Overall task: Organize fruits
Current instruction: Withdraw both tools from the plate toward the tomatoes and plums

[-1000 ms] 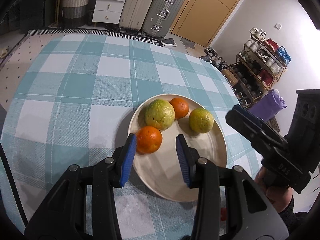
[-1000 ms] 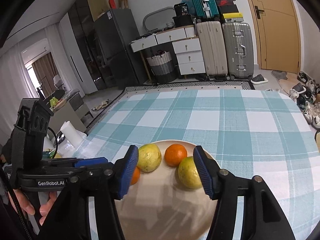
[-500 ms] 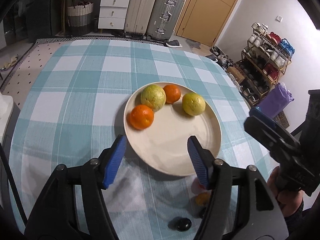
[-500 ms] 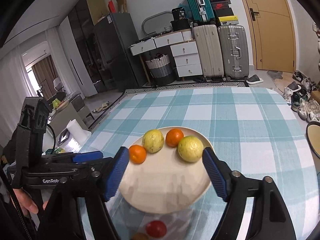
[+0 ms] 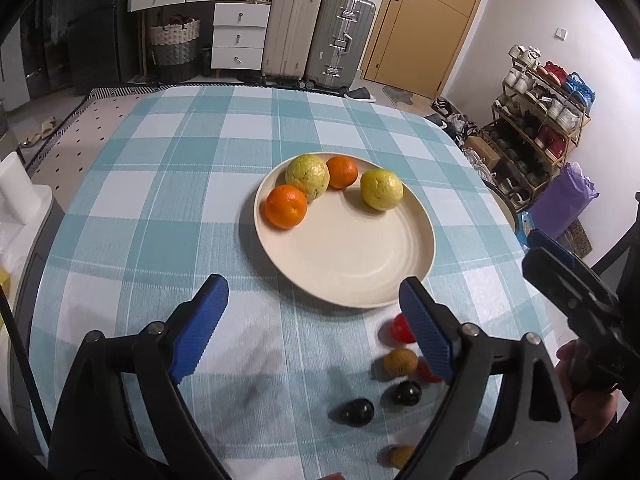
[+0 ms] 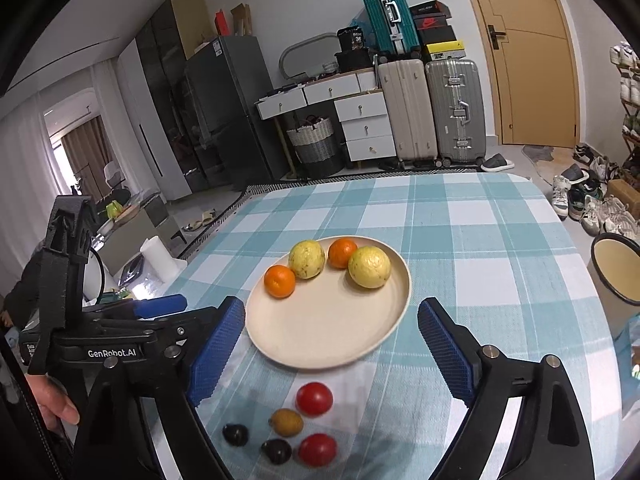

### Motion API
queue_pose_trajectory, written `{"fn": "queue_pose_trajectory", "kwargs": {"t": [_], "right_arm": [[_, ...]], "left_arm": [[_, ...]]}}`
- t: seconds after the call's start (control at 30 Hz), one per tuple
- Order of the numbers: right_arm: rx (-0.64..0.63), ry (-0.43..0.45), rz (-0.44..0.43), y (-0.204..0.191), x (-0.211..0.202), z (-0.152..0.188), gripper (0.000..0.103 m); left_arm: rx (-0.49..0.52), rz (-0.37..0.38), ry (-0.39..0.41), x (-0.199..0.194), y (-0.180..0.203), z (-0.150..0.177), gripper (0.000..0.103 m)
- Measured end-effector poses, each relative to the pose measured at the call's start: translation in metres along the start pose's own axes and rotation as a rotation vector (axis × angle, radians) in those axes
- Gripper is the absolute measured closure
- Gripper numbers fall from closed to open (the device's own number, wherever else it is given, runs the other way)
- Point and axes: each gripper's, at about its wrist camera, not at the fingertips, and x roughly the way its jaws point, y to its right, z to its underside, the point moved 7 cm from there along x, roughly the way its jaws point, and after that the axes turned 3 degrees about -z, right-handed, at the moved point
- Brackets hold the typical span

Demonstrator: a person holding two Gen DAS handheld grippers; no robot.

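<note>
Plate: four round fruits arc along its far rim | worktop: small fruits nearer | left hand-held gripper: wide, empty | right hand-held gripper: wide, empty

Even indoor light, soft shadows on the tablecloth — fisheye-bent edges, dark vignetted corners, slight blur.

One brand name reads clearly.
White lettering "GenRobot.AI" sits on the black plastic body of the left gripper, seen from the right wrist view; print on the stacked dark boxes behind stays too small to read.
</note>
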Motion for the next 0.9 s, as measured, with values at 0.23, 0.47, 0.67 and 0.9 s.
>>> {"fn": "queue_pose_trajectory", "kwargs": {"t": [0.23,0.47,0.67,0.9], "right_arm": [[0.009,0.016,0.001,-0.002,-0.018,0.012,0.007],[0.011,0.030,-0.008,-0.005,-0.034,0.027,0.005],[0.027,0.020,-0.010,-0.003,-0.043,0.044,0.001],[0.036,0.016,-0.007,-0.001,-0.052,0.059,0.000]], "left_arm": [[-0.005,-0.007,0.012,-0.012,0.000,0.017,0.002],[0.022,-0.011,-0.002,-0.017,0.006,0.041,0.001],[0.064,-0.031,-0.027,-0.017,0.015,0.063,0.001],[0.103,-0.016,-0.060,-0.017,0.033,0.089,0.001]]}}
